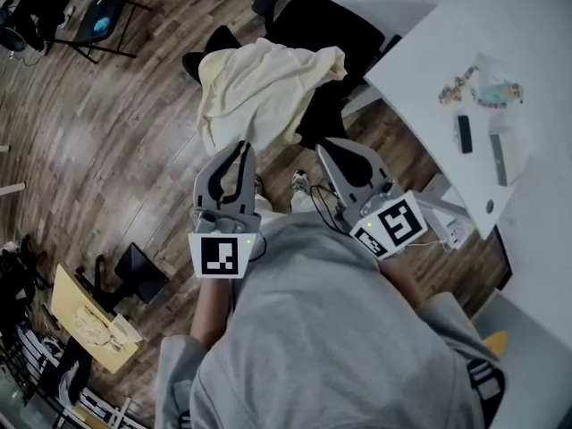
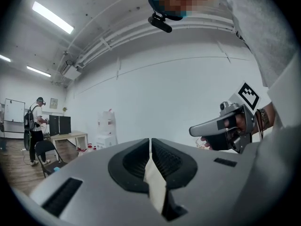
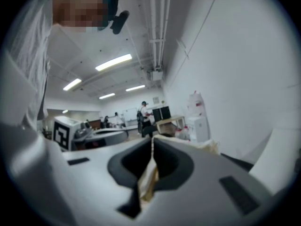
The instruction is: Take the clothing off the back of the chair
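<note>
Cream garment [image 1: 264,83] lies draped over the black chair [image 1: 344,38], at 12 o'clock from both grippers. L gripper [image 1: 239,150] & R gripper [image 1: 329,148] sit side by side at its 6 o'clock edge, pointing roughly level. Prob. the idea is that each takes a bit of the near edge, so the cloth lifts off evenly w/o snagging on the chair back. Each has its jaws pressed together on a thin strip of the cream cloth, no gap showing.

Head view gives the layout: bulk of the garment is on the chair, so not off yet. It can't show the pinch itself. The gripper views do: fabric wedged along the jaw line of each. R gripper view also shows more cloth bunched just past the tips at 2 o'clock. L gripper view catches the R gripper at 3 o'clock.
</note>
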The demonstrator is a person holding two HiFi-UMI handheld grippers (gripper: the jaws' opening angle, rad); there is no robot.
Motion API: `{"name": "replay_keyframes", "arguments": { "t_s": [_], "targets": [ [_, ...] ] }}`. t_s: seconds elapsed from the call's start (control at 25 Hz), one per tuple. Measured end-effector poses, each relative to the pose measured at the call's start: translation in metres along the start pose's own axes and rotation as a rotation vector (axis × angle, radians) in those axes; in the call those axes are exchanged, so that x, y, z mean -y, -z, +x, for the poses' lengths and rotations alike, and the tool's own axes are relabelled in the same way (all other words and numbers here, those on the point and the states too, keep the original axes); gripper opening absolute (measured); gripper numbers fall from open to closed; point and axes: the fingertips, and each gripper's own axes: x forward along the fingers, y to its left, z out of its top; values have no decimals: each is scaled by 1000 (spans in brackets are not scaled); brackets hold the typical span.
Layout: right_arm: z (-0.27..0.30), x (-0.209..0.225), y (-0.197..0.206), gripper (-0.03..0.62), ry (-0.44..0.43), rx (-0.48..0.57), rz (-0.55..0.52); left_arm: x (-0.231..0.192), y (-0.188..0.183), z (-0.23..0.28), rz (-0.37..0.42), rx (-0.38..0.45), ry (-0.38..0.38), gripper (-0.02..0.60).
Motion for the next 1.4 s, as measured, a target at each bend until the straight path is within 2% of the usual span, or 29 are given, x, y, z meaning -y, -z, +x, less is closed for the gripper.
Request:
{"name": "replay_keyframes", "arguments": {
  "t_s": [0.16, 0.24, 0.4, 0.52, 0.64, 0.76, 1.12, 1.4],
  "targets": [
    [2, -3, 2, 35, 45, -8, 2, -5, 6, 5, -9, -14, 36, 48],
    [3, -5, 3, 35, 58, -10, 3, -6, 8, 7, 21, -16, 62, 48],
    [4, -7, 5, 35, 80, -14, 7, -7, 22, 11, -28, -57, 74, 50],
    [5, -8, 6, 35, 95, -18, 11, -5, 29, 15, -39, -73, 100, 111],
    [6, -9, 9, 35, 104, -25, 14, -3, 33, 18, -27, -76, 119, 116],
    [8, -11, 13, 35, 108, -37, 16, -4, 40, 20, -52, -98, 120, 128],
    [12, -15, 25, 35, 135, -77, 0, -3, 63, 28, -32, -168, 144, 198],
    [8, -10, 32, 35, 172, -95, 13, -16, 77, 37, -63, -202, 104, 234]
  ]
}}
